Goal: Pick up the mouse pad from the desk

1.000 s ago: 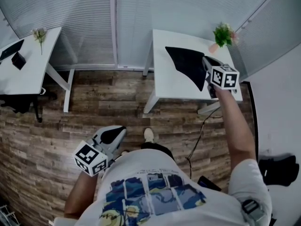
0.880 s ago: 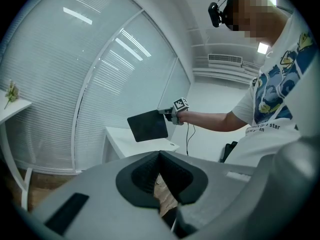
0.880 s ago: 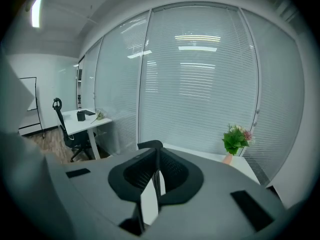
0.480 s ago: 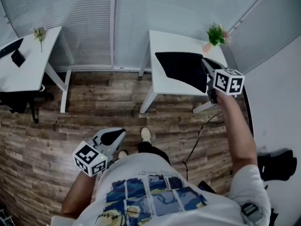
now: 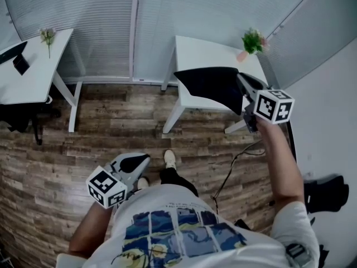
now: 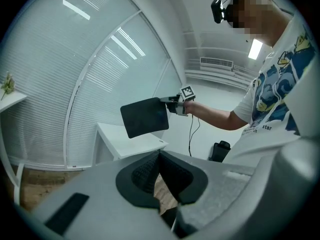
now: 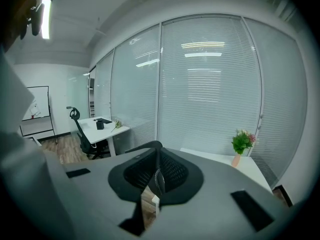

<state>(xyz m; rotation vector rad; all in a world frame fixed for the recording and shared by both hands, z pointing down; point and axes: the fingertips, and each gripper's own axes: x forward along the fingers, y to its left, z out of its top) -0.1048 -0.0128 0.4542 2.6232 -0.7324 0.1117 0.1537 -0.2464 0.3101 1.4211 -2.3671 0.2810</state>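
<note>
The black mouse pad [image 5: 209, 85] hangs in the air above the front part of the white desk [image 5: 215, 49], off its top. My right gripper [image 5: 242, 82] is shut on the pad's right edge. From the left gripper view the pad [image 6: 145, 116] shows flat-on, held by the right gripper [image 6: 175, 104] above the desk [image 6: 125, 139]. In the right gripper view only the pad's thin dark edge [image 7: 141, 146] shows, running out of the jaws of my right gripper [image 7: 157, 176]. My left gripper [image 5: 139, 159] is low beside the person's body, shut and empty [image 6: 159, 176].
A potted plant [image 5: 252, 41] stands at the desk's far right corner. A second white desk [image 5: 33, 77] stands at the left, with an office chair [image 7: 80, 129] by it. A cable [image 5: 234, 161] and a black bag [image 5: 326, 197] lie on the wooden floor.
My right gripper has risen and drawn back with the mouse pad, which has come off the desk top. My left gripper has shifted only a little.
</note>
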